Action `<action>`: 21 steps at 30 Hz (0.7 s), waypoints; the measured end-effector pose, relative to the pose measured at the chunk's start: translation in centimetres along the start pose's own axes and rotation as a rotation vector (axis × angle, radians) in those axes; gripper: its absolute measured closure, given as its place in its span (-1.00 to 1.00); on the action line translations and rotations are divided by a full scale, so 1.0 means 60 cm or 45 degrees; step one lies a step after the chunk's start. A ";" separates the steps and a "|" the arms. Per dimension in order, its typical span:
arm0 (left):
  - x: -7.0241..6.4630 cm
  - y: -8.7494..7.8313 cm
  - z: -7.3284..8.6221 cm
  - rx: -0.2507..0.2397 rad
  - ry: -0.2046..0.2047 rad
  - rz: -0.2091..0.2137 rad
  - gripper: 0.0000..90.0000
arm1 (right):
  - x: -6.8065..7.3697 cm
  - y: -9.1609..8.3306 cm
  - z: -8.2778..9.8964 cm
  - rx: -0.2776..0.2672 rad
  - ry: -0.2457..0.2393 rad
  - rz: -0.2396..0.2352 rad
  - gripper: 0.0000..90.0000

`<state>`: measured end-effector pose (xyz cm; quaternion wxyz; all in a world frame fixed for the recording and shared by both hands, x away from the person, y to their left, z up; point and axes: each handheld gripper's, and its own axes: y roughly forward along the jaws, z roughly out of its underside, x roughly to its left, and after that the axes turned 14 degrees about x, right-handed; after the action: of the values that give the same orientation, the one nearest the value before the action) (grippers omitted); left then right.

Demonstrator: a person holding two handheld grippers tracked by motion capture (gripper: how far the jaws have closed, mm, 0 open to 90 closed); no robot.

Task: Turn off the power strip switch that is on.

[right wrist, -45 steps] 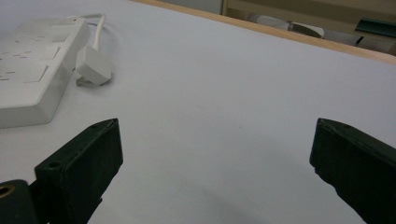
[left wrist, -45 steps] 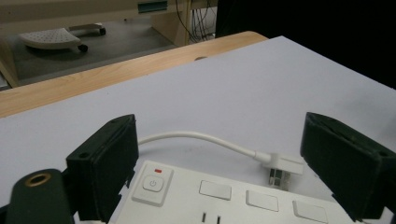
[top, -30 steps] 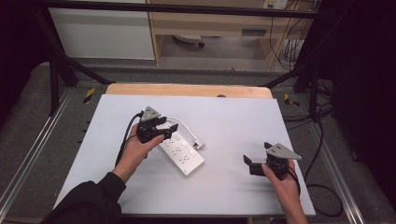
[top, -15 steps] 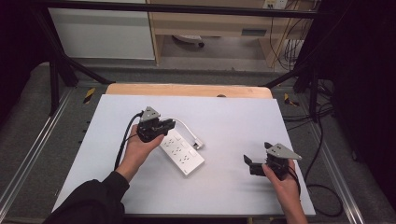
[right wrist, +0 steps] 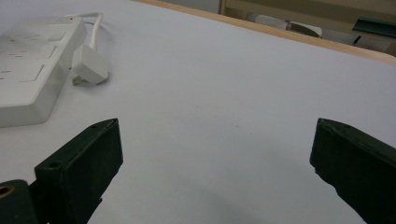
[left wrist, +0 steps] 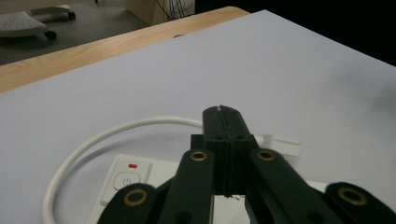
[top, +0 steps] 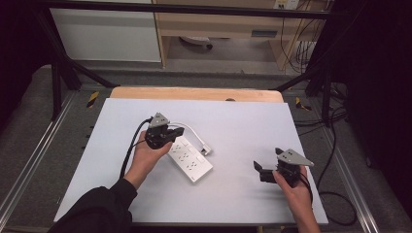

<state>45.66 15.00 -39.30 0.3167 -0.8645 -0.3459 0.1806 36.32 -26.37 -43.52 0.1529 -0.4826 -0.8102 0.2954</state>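
High view looks down from above the white surface point(top: 233, 121); both gripper views skim low, close, sharing the white rectangular plastic power strip point(top: 189, 158).

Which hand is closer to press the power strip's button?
Probably left. The left gripper hangs over the power strip, fingers shut, beside its button. The right gripper sits farther off, open.

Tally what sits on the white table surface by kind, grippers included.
Power strip, white, with its cord and plug: 1
Hand-held grippers: 2 (left gripper with jaws closed over the strip's switch end, right gripper with jaws open)
Total: 3
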 end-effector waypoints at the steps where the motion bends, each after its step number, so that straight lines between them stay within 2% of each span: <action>1: 0.001 0.001 0.001 0.009 0.000 0.002 1.00 | 0.000 0.000 0.000 0.001 -0.001 -0.001 -0.94; 10: 0.012 0.017 0.005 0.055 -0.007 0.007 1.00 | 0.001 0.001 0.000 0.000 -0.006 -0.004 -0.94; 21: 0.011 0.038 0.010 0.106 0.001 0.019 1.00 | 0.001 0.000 0.000 -0.001 -0.008 -0.004 -0.94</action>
<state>46.87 14.46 -41.33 0.3514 -0.8531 -0.3316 0.1969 36.31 -26.33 -43.51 0.1505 -0.4805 -0.8115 0.2965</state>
